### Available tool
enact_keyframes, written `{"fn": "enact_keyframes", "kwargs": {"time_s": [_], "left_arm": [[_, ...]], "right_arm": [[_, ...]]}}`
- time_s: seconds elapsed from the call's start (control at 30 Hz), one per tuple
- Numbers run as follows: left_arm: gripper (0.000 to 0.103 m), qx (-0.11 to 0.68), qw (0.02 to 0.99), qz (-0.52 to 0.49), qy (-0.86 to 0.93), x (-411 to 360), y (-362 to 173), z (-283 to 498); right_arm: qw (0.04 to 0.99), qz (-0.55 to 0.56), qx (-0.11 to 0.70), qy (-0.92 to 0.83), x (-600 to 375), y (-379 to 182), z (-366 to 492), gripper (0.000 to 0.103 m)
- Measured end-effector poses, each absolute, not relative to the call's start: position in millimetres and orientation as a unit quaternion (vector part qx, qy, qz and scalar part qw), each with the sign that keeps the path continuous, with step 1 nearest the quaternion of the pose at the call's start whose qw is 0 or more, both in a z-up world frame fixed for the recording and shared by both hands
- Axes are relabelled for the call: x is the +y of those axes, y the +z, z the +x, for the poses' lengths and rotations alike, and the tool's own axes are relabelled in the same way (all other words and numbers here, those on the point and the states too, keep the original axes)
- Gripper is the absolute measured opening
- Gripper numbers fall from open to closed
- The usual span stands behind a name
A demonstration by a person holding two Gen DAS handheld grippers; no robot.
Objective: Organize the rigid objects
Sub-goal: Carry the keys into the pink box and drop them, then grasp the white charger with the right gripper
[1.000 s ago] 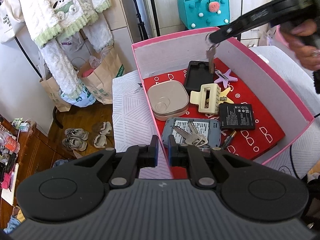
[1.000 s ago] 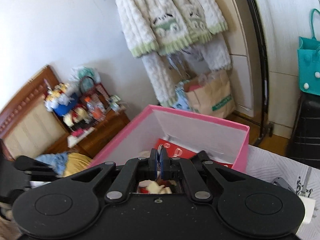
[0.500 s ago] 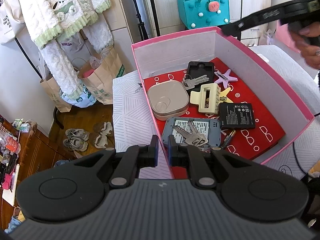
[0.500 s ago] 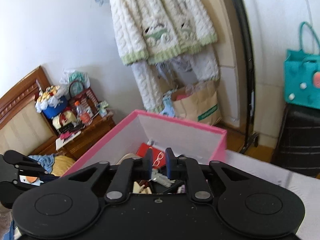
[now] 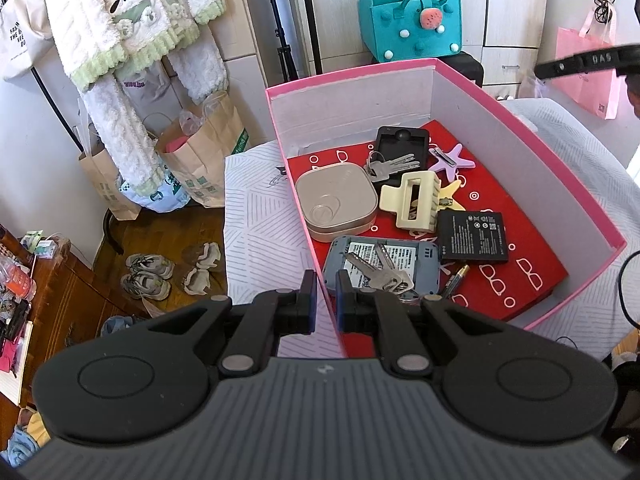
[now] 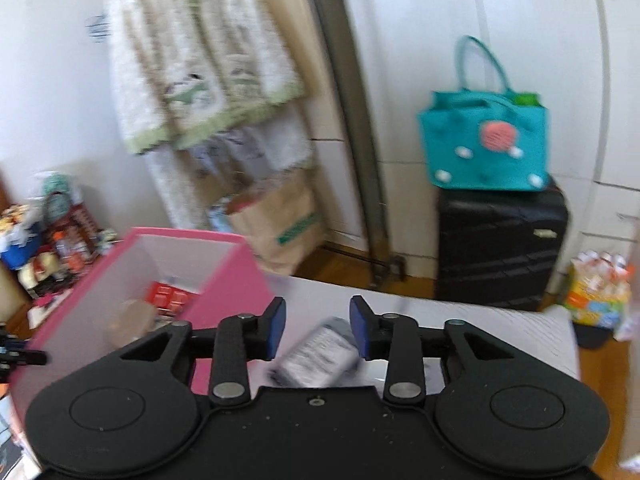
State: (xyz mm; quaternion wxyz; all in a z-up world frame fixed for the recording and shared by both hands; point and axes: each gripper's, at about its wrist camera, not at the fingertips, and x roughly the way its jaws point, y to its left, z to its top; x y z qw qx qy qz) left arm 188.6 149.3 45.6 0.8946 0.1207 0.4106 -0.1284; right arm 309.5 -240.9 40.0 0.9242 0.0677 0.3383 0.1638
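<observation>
Straddling the near wall of the pink box [image 5: 520, 120], the left gripper [image 5: 325, 296] had its fingers close together with only a narrow gap, one on each side of the wall's edge; whether they actually touched it could not be told. Inside the box, on a red sheet printed with white glasses, lay a beige square case [image 5: 337, 206] toward the left. Just to its right, a bunch of keys [image 5: 390, 166] rested on a black phone case [image 5: 402, 146] at the back. In front of those sat a cream hair claw [image 5: 412, 204], with a lilac star clip [image 5: 452, 162] behind it to the right. A second bunch of keys [image 5: 380, 274] lay on a grey phone with its back cover off [image 5: 384, 264] near the front wall, beside a black battery [image 5: 474, 236] and a small pen [image 5: 454, 282]. At the far right edge of the left wrist view, part of the right gripper showed above the box. In the blurred right wrist view, the right gripper [image 6: 316, 328] was outside the box, to its right over the white patterned cover, fingers spread wide and holding nothing. Between them, lower down, a grey rectangular gadget [image 6: 320, 354] lay on the cover, too blurred to identify. A teal bag [image 6: 486, 144] sat on a black suitcase [image 6: 500, 240] behind.
</observation>
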Motion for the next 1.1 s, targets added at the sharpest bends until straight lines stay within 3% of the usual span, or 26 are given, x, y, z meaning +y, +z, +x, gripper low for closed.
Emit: {"fn": "enact_keyframes", "kwargs": {"time_s": [0.37,0.8,0.9,0.97,1.1], "left_arm": [[0.008,0.414,0.893,0.122,-0.126,149,46,189],[0.009,0.419,0.889,0.135,-0.123,145,47,188],[0.009,0.419,0.889,0.134,-0.123,145,47,188],[0.009,0.420,0.889,0.133,-0.123,146,48,189],[0.009,0.420,0.889,0.133,-0.122,147,48,189]], "right_arm": [[0.907,0.015,0.395,0.142,-241,-16,331,0.045],[0.903,-0.040,0.407,0.127,-220,-31,347,0.058],[0.907,-0.070,0.401,0.112,-214,-34,348,0.058],[0.908,-0.104,0.393,0.103,-208,-36,344,0.048],[0.909,-0.093,0.392,0.104,-208,-33,338,0.048]]}}
